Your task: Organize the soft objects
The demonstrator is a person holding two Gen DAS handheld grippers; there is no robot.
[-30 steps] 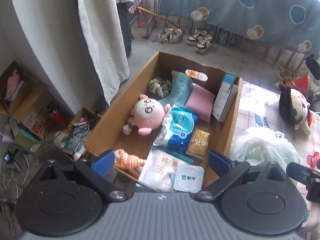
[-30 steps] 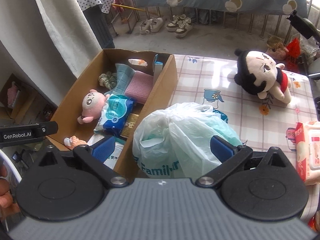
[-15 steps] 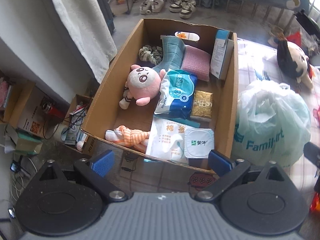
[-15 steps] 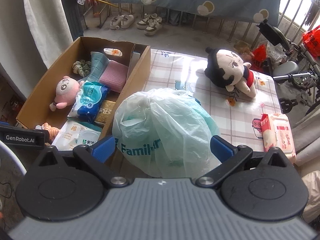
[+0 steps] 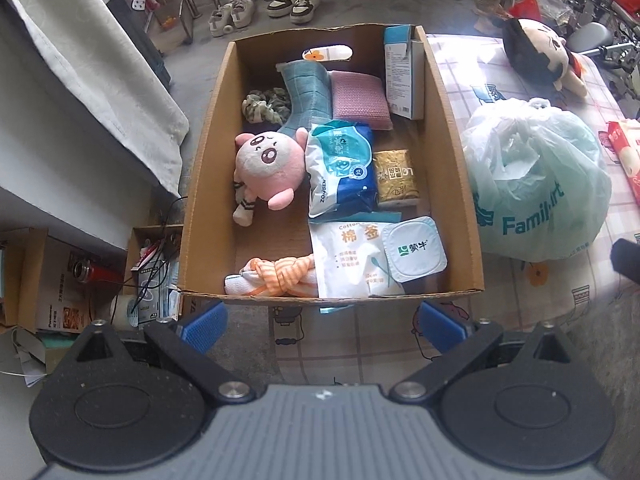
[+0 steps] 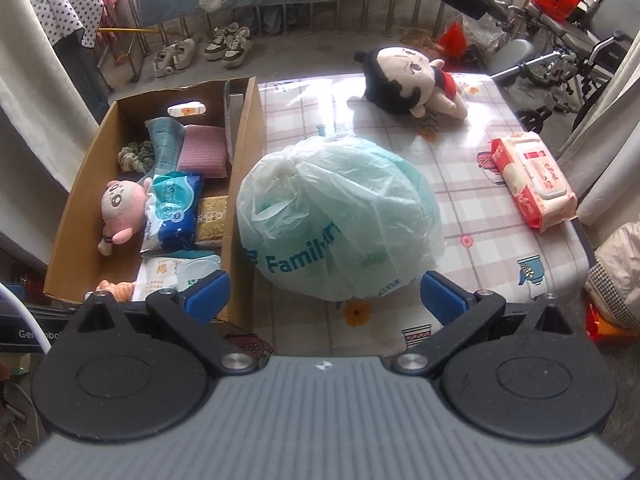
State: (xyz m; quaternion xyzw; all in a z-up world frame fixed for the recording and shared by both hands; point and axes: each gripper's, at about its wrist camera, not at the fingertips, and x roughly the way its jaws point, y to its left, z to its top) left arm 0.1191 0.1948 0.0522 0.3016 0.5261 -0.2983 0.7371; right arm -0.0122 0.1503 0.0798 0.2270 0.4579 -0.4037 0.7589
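Note:
A cardboard box (image 5: 208, 168) (image 6: 72, 204) on the checked tablecloth holds a pink plush doll (image 5: 266, 160) (image 6: 118, 204), an orange striped cloth (image 5: 280, 276), tissue packs, a pink pad and a teal towel. To its right sits a tied pale green plastic bag (image 6: 340, 216) (image 5: 536, 184). A black-haired plush doll (image 6: 408, 80) (image 5: 536, 56) lies at the table's far side. My left gripper (image 5: 320, 322) is open, above the box's near edge. My right gripper (image 6: 324, 294) is open, just in front of the bag. Both hold nothing.
A red pack of wipes (image 6: 532, 180) lies near the table's right edge. Shoes (image 6: 200, 50) stand on the floor past the table, under a hanging blue sheet. Small cartons with clutter (image 5: 60, 280) sit on the floor left of the box. A wheelchair (image 6: 560, 40) stands far right.
Both grippers have pulled back and risen, so the box, the bag and the table show more from above. Nothing on the table has moved, and both grippers stay open.

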